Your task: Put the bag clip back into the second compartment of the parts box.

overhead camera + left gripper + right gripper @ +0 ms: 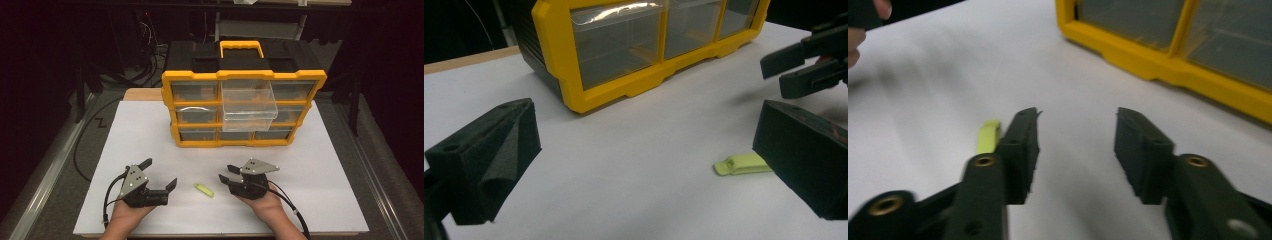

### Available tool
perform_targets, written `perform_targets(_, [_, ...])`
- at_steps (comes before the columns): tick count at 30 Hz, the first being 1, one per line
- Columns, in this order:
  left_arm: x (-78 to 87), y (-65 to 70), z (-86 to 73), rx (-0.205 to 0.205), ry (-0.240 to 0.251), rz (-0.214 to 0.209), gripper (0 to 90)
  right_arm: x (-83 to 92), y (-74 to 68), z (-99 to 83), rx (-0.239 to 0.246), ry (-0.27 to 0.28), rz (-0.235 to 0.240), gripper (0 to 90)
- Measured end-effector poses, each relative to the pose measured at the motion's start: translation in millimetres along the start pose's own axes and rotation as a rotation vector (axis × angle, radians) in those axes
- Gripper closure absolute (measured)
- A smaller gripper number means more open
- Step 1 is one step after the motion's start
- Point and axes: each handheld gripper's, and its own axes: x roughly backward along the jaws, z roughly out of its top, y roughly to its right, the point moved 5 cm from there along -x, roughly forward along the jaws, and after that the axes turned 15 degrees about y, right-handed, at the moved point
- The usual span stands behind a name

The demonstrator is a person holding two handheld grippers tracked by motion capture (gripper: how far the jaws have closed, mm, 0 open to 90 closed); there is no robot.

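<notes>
While the lime-green clip (203, 189) lies flat on the table (325, 200) between both grippers, just outside right gripper (226, 175) jaws (parted, empty): approach step. Left gripper (159, 173) released. Next: centre jaws over clip.

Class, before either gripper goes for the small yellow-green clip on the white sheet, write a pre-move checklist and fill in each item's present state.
1. Yellow-green clip lies free on the white sheet, between the two grippers: ok.
2. Right gripper empty, jaws apart: ok.
3. Right gripper's jaws around the clip: not ok, it lies beside one jaw.
4. Left gripper open and empty: ok.
5. Organizer's clear drawer pulled out: ok.
6. Clip's hinge direction: cannot tell.
</notes>
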Motion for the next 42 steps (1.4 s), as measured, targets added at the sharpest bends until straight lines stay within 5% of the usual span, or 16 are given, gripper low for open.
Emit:
perform_targets(8, [0.2, 0.9, 0.1, -0.001, 0.002, 0.002, 0.4, -0.8, -13.7, -2.5, -0.002, -0.012, 0.069, 90.0])
perform_targets(15, [0.1, 0.2, -0.2, 0.001, 0.0, 0.009, 0.3, -4.4, -30.9, -7.1, 0.016, -0.047, 0.126, 90.0])
perform_targets(23, [-0.2, 1.2, -0.1, 0.006, -0.004, -0.009, 0.4, -16.9, -58.0, -16.7, 0.087, -0.158, 0.189, 90.0])
perform_targets(34, [0.2, 2.0, 0.4, 0.004, -0.001, -0.009, 0.3, -19.6, -56.7, -21.8, 0.116, -0.217, 0.184, 90.0])
perform_targets(42, [0.1, 2.2, 0.1, 0.005, -0.003, -0.009, 0.4, -19.7, -47.5, -19.5, 0.106, -0.202, 0.163, 90.0])
